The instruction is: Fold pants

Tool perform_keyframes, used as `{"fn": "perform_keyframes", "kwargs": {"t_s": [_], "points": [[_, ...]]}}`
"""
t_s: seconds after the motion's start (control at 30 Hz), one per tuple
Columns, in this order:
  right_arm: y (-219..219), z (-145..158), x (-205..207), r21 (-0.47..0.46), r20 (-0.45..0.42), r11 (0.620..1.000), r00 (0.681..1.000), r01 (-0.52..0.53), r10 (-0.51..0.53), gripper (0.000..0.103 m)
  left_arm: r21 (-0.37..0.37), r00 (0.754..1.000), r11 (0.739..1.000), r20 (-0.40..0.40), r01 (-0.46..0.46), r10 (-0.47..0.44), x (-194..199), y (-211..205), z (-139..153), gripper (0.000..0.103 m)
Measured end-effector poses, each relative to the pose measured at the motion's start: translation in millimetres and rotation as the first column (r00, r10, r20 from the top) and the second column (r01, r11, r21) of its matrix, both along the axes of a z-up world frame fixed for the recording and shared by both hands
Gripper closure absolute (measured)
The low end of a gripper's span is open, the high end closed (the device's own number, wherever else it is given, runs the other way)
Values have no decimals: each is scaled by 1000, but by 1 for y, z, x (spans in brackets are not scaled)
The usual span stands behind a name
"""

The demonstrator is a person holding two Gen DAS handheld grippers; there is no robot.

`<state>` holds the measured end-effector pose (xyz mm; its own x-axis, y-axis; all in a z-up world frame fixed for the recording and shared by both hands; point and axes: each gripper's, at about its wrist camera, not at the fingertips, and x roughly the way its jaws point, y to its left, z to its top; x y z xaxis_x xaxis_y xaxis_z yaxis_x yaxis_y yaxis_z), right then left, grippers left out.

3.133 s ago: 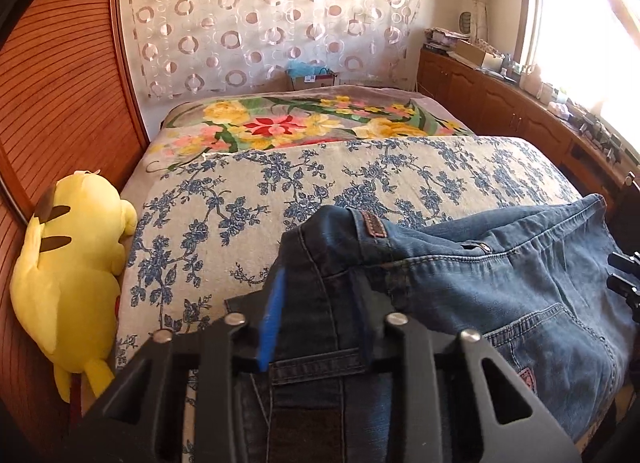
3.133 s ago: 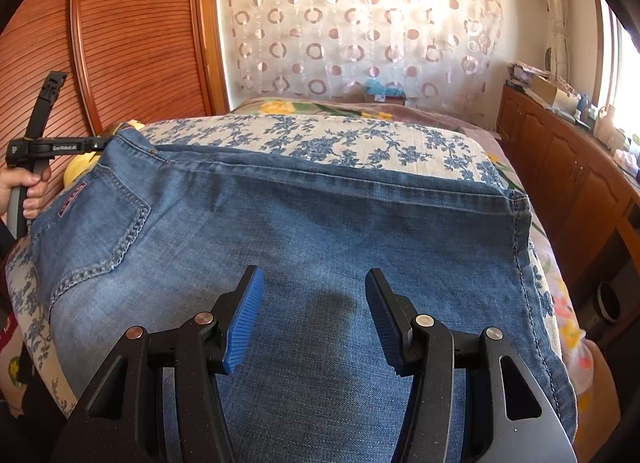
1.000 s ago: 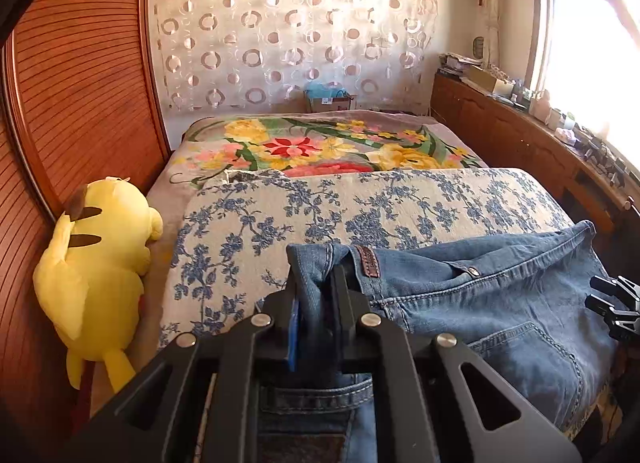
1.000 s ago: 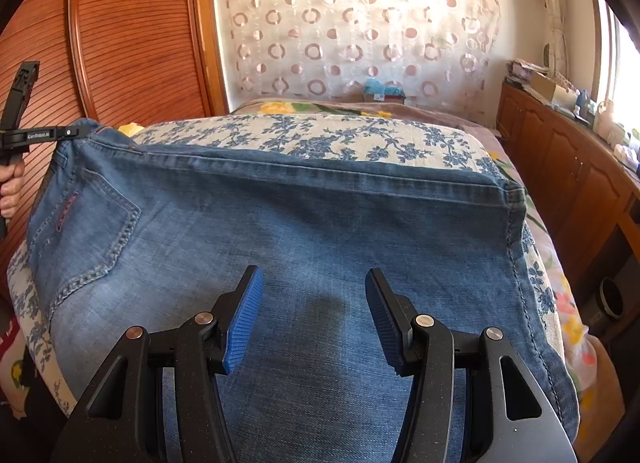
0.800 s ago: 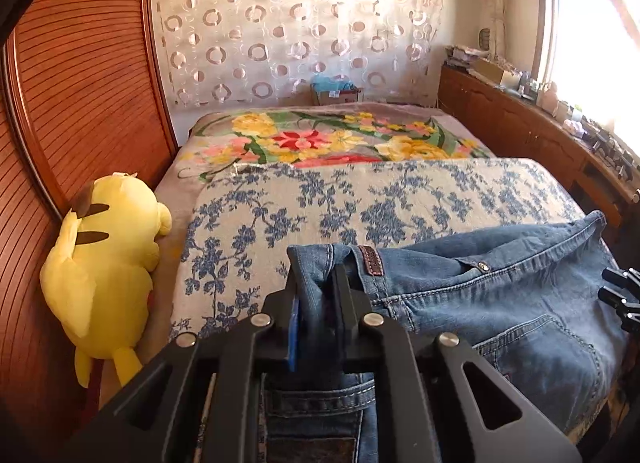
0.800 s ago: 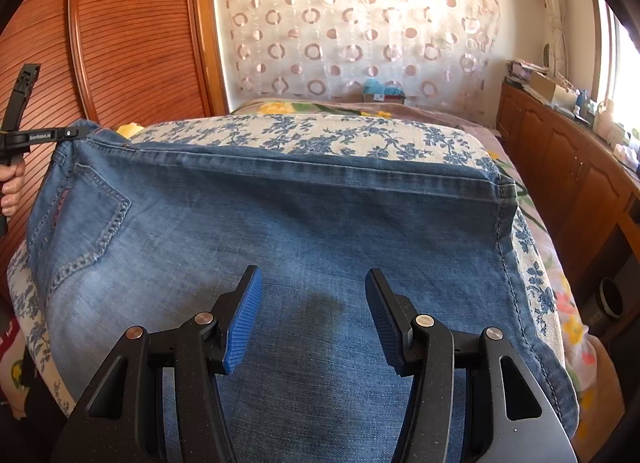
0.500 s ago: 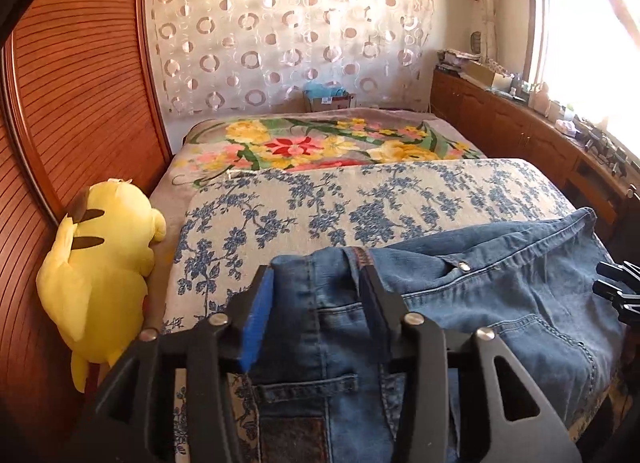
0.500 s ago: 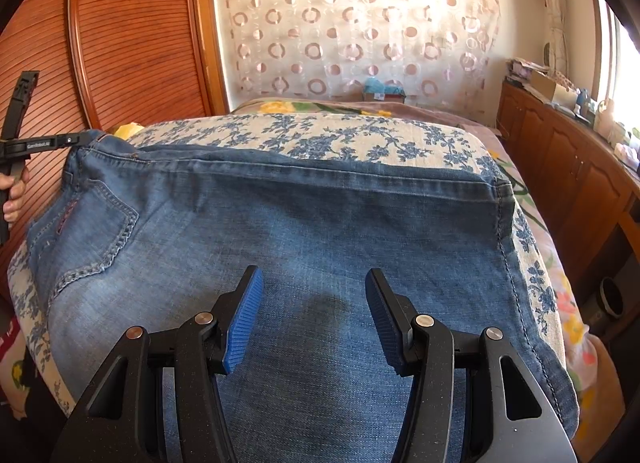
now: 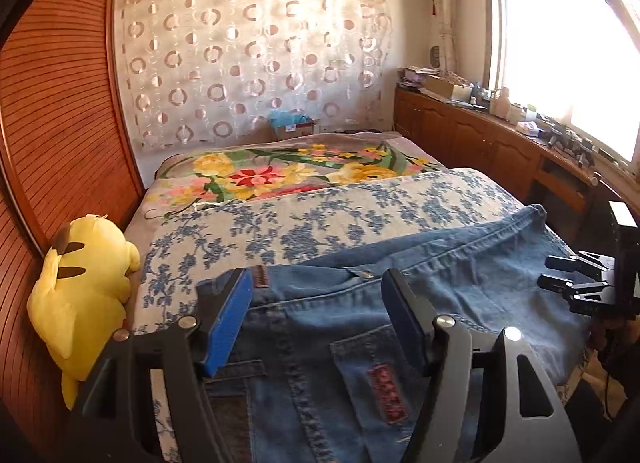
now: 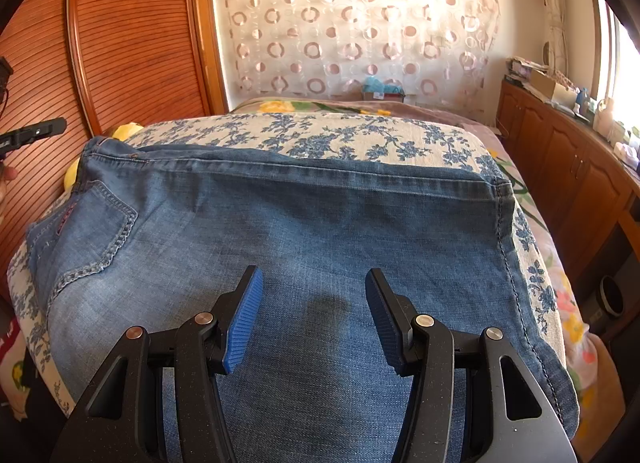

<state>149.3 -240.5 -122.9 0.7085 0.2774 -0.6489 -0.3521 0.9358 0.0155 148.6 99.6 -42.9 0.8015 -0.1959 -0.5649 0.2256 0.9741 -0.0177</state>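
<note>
Lying flat across the bed (image 10: 360,135), the jeans (image 10: 320,223) were spread wide. The left gripper (image 9: 320,315) had just been opening, fingers apart above the waistband, gripping nothing. The right gripper (image 10: 312,303) hovered over the denim, fingers apart.

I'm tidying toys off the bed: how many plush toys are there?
1: a yellow plush toy lies at the bed's left edge against the wooden panel, beside the jeans. Others may be hidden.
</note>
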Motion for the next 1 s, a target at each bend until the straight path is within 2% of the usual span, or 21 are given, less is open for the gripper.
{"fn": "perform_keyframes", "kwargs": {"t_s": [0.13, 0.27, 0.4, 0.77, 1.0], "points": [[0, 0, 0, -2, -1, 1000, 1000, 0, 0, 49, -2, 999, 999, 4, 36, -36, -9, -22, -2, 36], [-1, 0, 0, -1, 0, 1000, 1000, -1, 1, 49, 37, 999, 998, 1, 44, -44, -18, -48, -13, 36], [-1, 1, 0, -1, -1, 1000, 1000, 0, 0, 49, 18, 998, 998, -21, 61, -61, -24, -63, -28, 36], [-11, 5, -15, 7, -4, 1000, 1000, 3, -3, 47, 24, 996, 1000, -88, 16, -14, -31, -84, -66, 36], [-52, 27, -43, 1, 44, 995, 994, 98, -98, 44, -9, 996, 999, -77, 34, -34, -49, -91, -63, 36]]}}
